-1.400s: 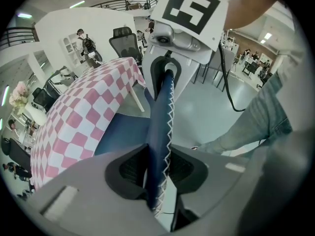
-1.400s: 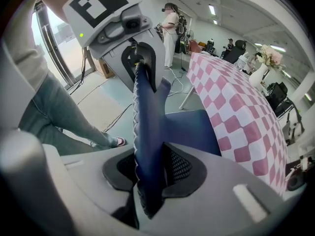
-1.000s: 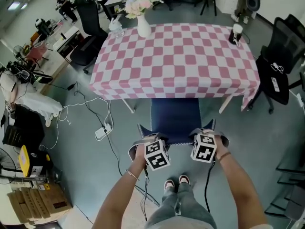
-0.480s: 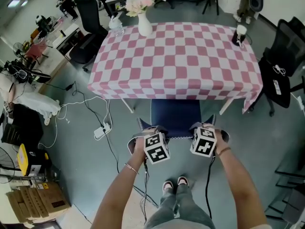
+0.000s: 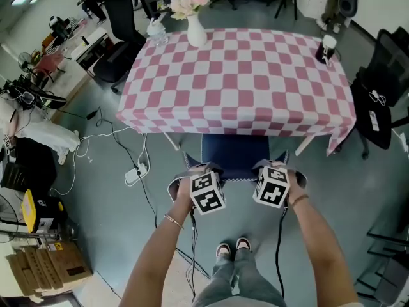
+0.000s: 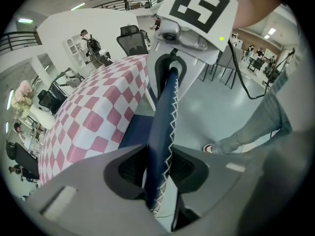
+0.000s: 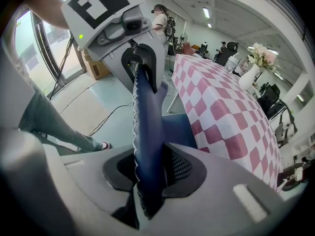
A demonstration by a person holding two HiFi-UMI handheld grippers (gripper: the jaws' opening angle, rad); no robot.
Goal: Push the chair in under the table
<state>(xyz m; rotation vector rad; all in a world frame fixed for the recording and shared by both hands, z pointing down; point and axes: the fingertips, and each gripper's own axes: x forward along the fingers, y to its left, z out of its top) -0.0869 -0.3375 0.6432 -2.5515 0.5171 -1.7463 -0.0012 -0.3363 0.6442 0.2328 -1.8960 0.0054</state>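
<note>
Now the fingers of the left gripper [image 5: 202,170] and of the right gripper [image 5: 270,167] are clamped on the top edge of the blue chair [image 5: 234,157] back. The seat is partly under the checkered worktop [image 5: 236,75], and the back is outside it.

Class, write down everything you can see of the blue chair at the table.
The chair is dark blue and fabric-looking, with white zigzag stitching along its backrest edge. It stands upright, seat partly under the checked table. The left gripper, jaws just eased slightly wider, and right gripper both clamp the backrest's top.
</note>
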